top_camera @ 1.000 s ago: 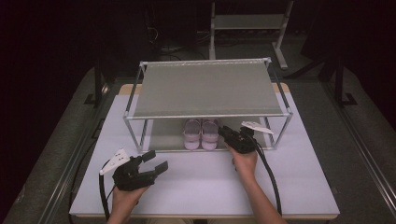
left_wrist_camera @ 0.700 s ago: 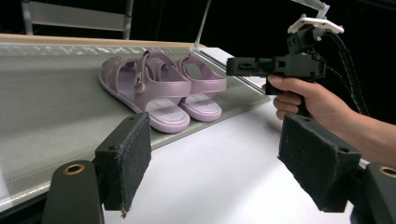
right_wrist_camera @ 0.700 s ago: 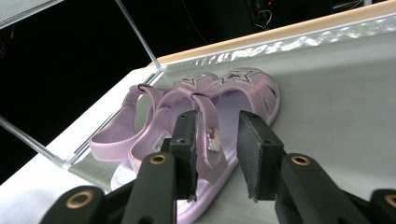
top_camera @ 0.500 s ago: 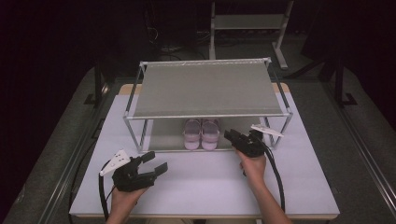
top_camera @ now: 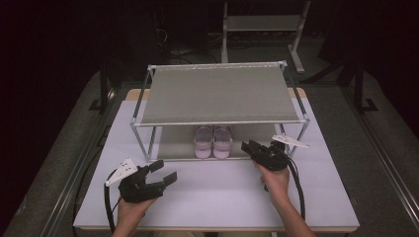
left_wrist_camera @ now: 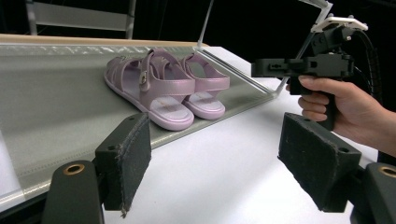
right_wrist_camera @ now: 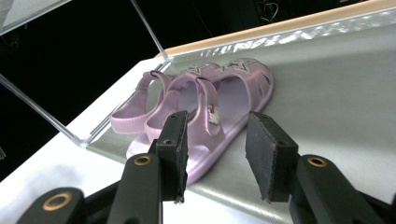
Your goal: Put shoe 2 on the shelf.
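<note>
From the high view, a 2-tier rack [top_camera: 217,94] stands on the white table [top_camera: 222,192], and a pair of pink sandals [top_camera: 213,141] sits side by side on its lower shelf, near the front edge. The left gripper [top_camera: 165,173] hangs over the near left part of the table, well apart from the rack, its fingers spread and holding nothing. The right gripper [top_camera: 249,147] is just in front of the lower shelf, right of the sandals, pointing toward them; its fingers look parted, touching nothing.

In the left gripper view, the 2 black fingers [left_wrist_camera: 126,158] stand wide apart over bare table. The sandals [left_wrist_camera: 163,88] lie beyond on the grey shelf [left_wrist_camera: 46,112]. The person's right hand [left_wrist_camera: 341,105] holds the other gripper off to the right.

In the right gripper view, the fingers [right_wrist_camera: 175,144] are open with a clear gap, empty. The nearer sandal [right_wrist_camera: 210,112] lies just past them on the shelf [right_wrist_camera: 336,102].
</note>
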